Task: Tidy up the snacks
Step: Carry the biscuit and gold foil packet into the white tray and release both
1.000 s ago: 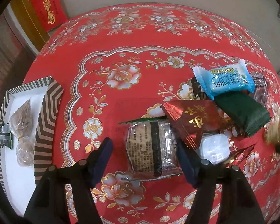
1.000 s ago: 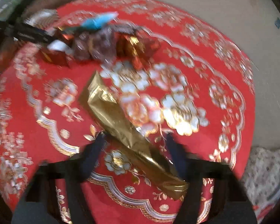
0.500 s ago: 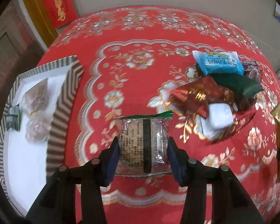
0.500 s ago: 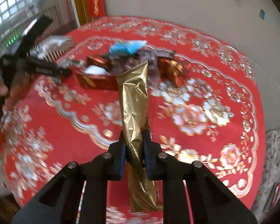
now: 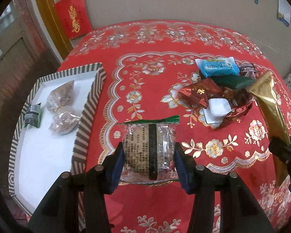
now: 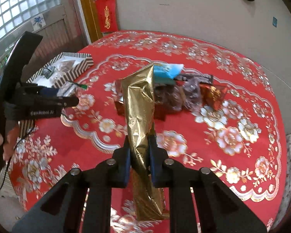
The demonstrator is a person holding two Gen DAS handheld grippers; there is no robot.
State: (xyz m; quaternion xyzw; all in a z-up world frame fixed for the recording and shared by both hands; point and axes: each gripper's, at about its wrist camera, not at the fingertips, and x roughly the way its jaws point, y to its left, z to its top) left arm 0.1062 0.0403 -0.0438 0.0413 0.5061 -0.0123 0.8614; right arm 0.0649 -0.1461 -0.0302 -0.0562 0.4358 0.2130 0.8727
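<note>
Left tool (image 5: 148,159) grips clear packet (image 5: 149,149) above tablecloth (image 5: 145,81).

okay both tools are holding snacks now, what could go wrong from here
The gold pouch is long and pinched only near its lower part by the right tool, so it may swing or slip. The left tool grips the clear packet by its sides, which could crush it. The tray already holds snacks; a drop may land on them.
</note>
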